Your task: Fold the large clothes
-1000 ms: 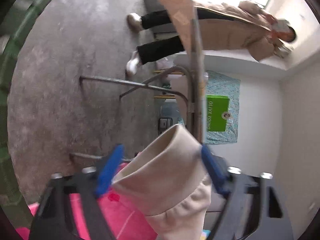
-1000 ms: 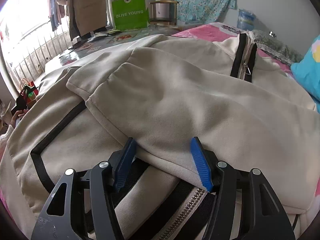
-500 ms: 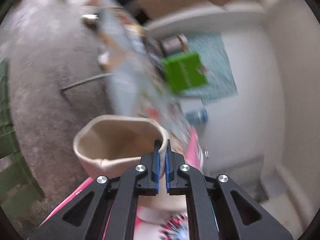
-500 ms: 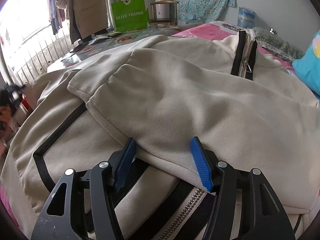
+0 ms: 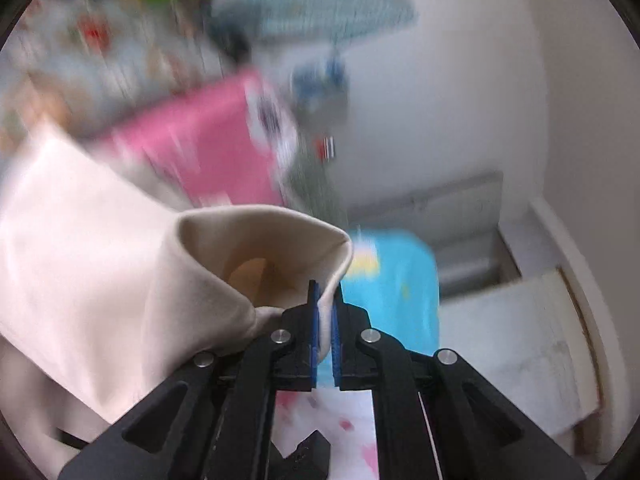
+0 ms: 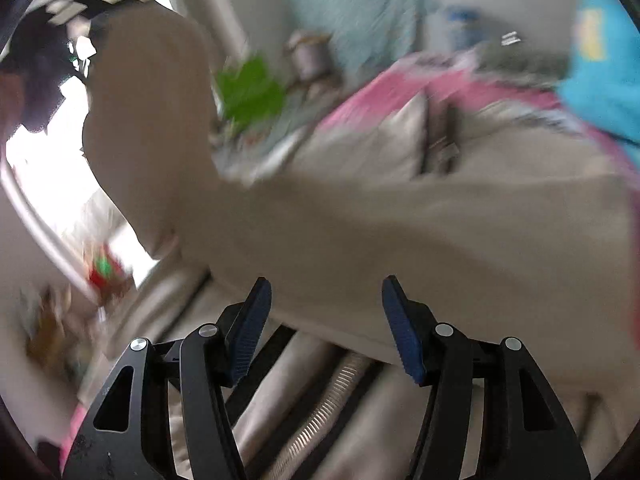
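Two blue-padded jaws of the left gripper (image 5: 325,320) pinch the soft cream jacket's (image 5: 100,264) rounded cuff rim. Right gripper (image 6: 326,324) jaws stand apart, the jacket's sleeve (image 6: 400,232) draped just beyond them over the pink bed (image 6: 400,88).

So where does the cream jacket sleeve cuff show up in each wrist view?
Left wrist: the open cream sleeve cuff sits at centre, its rim pinched in the shut left gripper.
Right wrist: the sleeve rises upper left; the cuff itself is too blurred to tell.
Shared landmark: the bright turquoise pillow.
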A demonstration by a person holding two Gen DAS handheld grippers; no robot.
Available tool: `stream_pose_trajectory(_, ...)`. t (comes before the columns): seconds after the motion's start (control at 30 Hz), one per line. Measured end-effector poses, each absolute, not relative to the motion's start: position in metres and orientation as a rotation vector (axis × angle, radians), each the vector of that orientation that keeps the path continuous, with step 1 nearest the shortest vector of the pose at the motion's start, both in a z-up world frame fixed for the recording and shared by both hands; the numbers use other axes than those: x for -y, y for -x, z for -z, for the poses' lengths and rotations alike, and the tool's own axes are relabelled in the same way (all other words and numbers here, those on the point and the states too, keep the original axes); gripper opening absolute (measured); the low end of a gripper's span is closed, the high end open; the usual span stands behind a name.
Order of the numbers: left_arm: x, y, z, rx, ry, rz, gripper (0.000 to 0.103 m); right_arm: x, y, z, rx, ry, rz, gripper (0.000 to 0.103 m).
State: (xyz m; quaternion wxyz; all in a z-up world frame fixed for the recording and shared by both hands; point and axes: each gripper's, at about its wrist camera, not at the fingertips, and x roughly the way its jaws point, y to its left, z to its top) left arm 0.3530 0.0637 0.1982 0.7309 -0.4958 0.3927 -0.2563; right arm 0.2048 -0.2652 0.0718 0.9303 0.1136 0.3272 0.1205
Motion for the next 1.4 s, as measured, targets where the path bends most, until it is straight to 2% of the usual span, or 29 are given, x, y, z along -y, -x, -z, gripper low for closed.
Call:
stream_pose_trajectory(0.07,0.008,-0.367,-0.173,-0.963,1.186,0.685,0.023,0.297,-0.177,-0.094,-0.562,-0.259,-0.162,0.057)
stream_pose_trajectory(0.1,0.031,-0.372,-0.16,-1.012,1.235,0.759,0.044,0.308,-0.168,-0.099,-0.531,-0.267,-0.131,0.057)
stream_pose_trajectory(0.13,0.054,-0.378,-0.146,-1.077,1.295,0.809,0.052,0.321,-0.16,-0.105,-0.5,-0.276,-0.095,0.059)
stream_pose_trajectory(0.17,0.072,-0.376,-0.131,-1.105,1.372,0.816,0.052,0.335,-0.156,-0.107,-0.491,-0.276,-0.056,0.06)
stream_pose_trajectory(0.2,0.077,-0.377,-0.126,-1.09,1.375,0.818,0.057,0.342,-0.158,-0.106,-0.499,-0.279,-0.034,0.061)
stream_pose_trajectory(0.23,0.08,-0.377,-0.126,-1.076,1.342,0.814,0.062,0.355,-0.163,-0.1,-0.529,-0.308,-0.016,0.061)
stream_pose_trajectory(0.3,0.074,-0.377,-0.13,-1.002,1.208,0.794,0.065,0.377,-0.171,-0.086,-0.582,-0.398,0.021,0.061)
stream_pose_trajectory(0.33,0.069,-0.377,-0.133,-0.976,1.116,0.763,0.065,0.388,-0.173,-0.076,-0.605,-0.458,0.047,0.061)
stream_pose_trajectory(0.43,0.068,-0.366,-0.141,-0.921,0.619,0.588,0.065,0.404,-0.172,-0.061,-0.616,-0.501,0.145,0.061)
stream_pose_trajectory(0.53,0.106,-0.346,-0.124,-0.888,0.075,0.566,0.064,0.404,-0.175,-0.061,-0.613,-0.512,0.116,0.059)
stream_pose_trajectory(0.67,0.159,-0.304,-0.079,-0.858,-0.311,0.716,0.064,0.418,-0.163,-0.067,-0.555,-0.609,0.074,0.052)
stream_pose_trajectory(0.87,0.203,-0.298,-0.042,-0.889,-0.399,0.774,0.061,0.427,-0.149,-0.079,-0.453,-0.716,-0.012,0.047)
stream_pose_trajectory(0.9,0.209,-0.305,-0.037,-0.889,-0.404,0.745,0.05,0.428,-0.146,-0.08,-0.442,-0.725,-0.017,0.047)
stream_pose_trajectory(0.93,0.211,-0.31,-0.033,-0.892,-0.384,0.726,0.033,0.429,-0.145,-0.081,-0.436,-0.731,-0.023,0.047)
stream_pose_trajectory(0.97,0.207,-0.315,-0.035,-0.891,-0.32,0.71,0.023,0.43,-0.144,-0.082,-0.433,-0.736,-0.027,0.047)
stream_pose_trajectory(1.03,0.192,-0.327,-0.046,-0.875,-0.127,0.712,0.016,0.43,-0.141,-0.085,-0.414,-0.75,-0.049,0.044)
stream_pose_trajectory(1.2,0.19,-0.341,-0.067,-0.803,0.181,0.723,0.016,0.428,-0.136,-0.097,-0.311,-0.776,-0.095,0.041)
stream_pose_trajectory(1.3,0.215,-0.349,-0.04,-0.901,0.243,0.731,0.017,0.426,-0.136,-0.097,-0.323,-0.758,-0.079,0.041)
stream_pose_trajectory(1.33,0.22,-0.35,-0.029,-0.954,0.256,0.732,0.025,0.425,-0.135,-0.097,-0.325,-0.749,-0.073,0.041)
stream_pose_trajectory(1.4,0.218,-0.351,-0.015,-0.997,0.299,0.731,0.033,0.422,-0.136,-0.097,-0.339,-0.726,-0.057,0.041)
